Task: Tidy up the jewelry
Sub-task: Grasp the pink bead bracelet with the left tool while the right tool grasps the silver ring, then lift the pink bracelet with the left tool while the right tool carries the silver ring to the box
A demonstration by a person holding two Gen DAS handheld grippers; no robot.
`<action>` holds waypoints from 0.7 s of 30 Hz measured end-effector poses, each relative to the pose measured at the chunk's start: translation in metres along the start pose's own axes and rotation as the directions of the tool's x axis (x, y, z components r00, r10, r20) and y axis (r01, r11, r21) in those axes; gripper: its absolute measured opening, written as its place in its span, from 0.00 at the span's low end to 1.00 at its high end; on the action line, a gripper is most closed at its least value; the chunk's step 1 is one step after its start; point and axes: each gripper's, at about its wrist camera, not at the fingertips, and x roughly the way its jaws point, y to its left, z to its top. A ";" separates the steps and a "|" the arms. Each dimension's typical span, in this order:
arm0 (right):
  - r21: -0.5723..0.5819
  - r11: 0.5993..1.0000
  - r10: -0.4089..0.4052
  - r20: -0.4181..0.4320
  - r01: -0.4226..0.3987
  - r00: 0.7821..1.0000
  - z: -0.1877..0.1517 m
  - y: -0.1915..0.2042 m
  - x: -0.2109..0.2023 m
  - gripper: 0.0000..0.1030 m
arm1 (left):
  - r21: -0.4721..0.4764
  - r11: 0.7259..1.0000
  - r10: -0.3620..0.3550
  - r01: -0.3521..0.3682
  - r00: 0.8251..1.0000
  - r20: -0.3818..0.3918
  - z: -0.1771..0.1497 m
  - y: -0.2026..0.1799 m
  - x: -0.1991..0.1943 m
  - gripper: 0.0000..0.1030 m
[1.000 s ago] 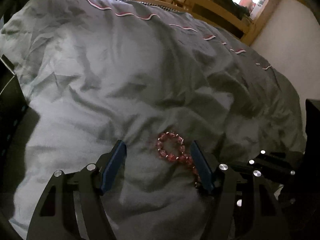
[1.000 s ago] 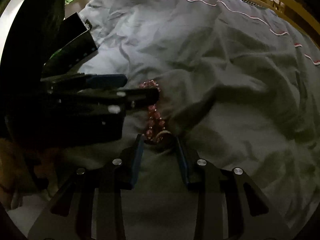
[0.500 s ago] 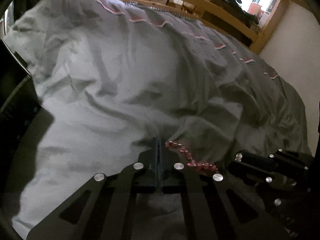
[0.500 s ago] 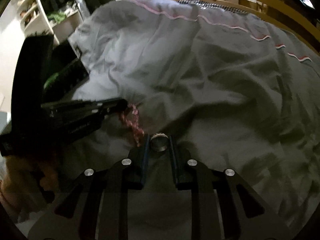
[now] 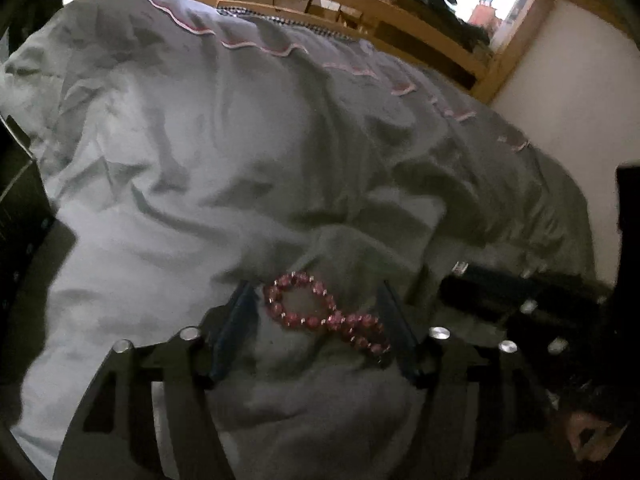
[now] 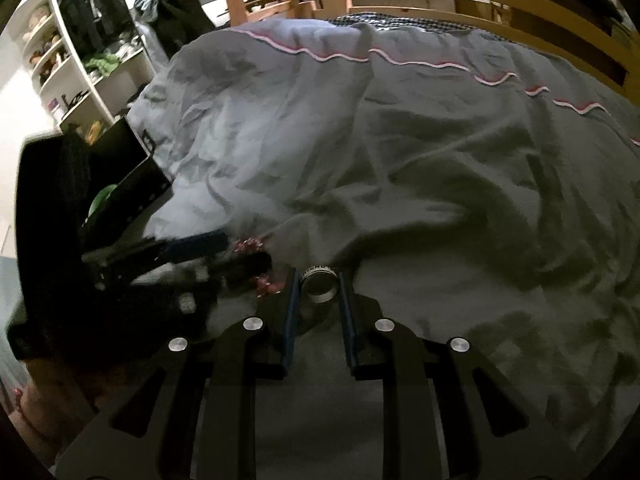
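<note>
A pink beaded bracelet (image 5: 344, 322) lies twisted into a figure-eight on the grey duvet (image 5: 240, 160). My left gripper (image 5: 314, 286) straddles it; its jaws are opening and the pads stand clear of the beads on both sides. My right gripper (image 6: 318, 276) is shut on a silver ring (image 6: 319, 291), held upright between the blue pads just above the duvet. In the right wrist view the left gripper (image 6: 224, 252) reaches in from the left, with bracelet beads (image 6: 266, 286) showing beside its fingers. The right gripper shows as a dark shape (image 5: 520, 296) at the right of the left wrist view.
A black case (image 6: 120, 168) stands with its lid up at the bed's left edge. A wooden bed frame (image 5: 360, 4) runs along the far side. White shelves (image 6: 80, 64) stand beyond the case. A pale wall (image 5: 580, 100) borders the right.
My left gripper was open, then shut beside the bracelet, and now stands open again around it. My right gripper closed on the ring and lifted it off the duvet.
</note>
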 end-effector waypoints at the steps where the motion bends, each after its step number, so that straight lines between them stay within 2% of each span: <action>1: 0.006 1.000 0.001 0.002 -0.001 1.000 0.000 -0.001 0.000 0.19 | 0.012 1.000 0.017 -0.017 1.000 -0.014 -0.002 -0.001 0.004 0.60; 2: 0.009 1.000 0.004 0.002 -0.004 1.000 0.000 -0.001 0.000 0.19 | 0.023 0.999 0.036 -0.036 0.999 -0.023 -0.003 -0.003 0.007 0.59; 3: 0.008 1.000 0.004 0.001 -0.004 1.000 0.000 -0.001 0.000 0.19 | 0.033 0.998 0.053 -0.052 0.998 -0.026 -0.005 -0.004 0.009 0.50; 4: 0.006 1.000 0.005 0.000 -0.005 1.000 0.000 -0.001 0.000 0.20 | 0.043 0.997 0.072 -0.071 0.997 -0.021 -0.006 -0.004 0.008 0.32; 6: 0.002 1.000 0.007 -0.001 -0.007 1.000 -0.001 0.001 0.000 0.20 | 0.039 0.997 0.061 -0.060 0.998 -0.026 -0.005 -0.001 0.008 0.19; 7: 0.001 1.000 0.006 -0.001 -0.006 1.000 -0.001 0.001 0.000 0.20 | 0.026 0.998 0.056 -0.056 0.998 -0.022 -0.004 0.001 0.008 0.15; 15: 0.012 1.000 0.017 0.021 -0.017 1.000 0.000 0.001 -0.003 0.20 | -0.081 0.993 0.090 -0.084 0.994 0.068 0.003 0.021 -0.013 0.14; 21: -0.003 1.000 0.025 0.041 -0.025 0.999 0.001 0.006 -0.006 0.20 | -0.153 0.985 0.094 -0.076 0.989 0.114 0.006 0.032 -0.024 0.14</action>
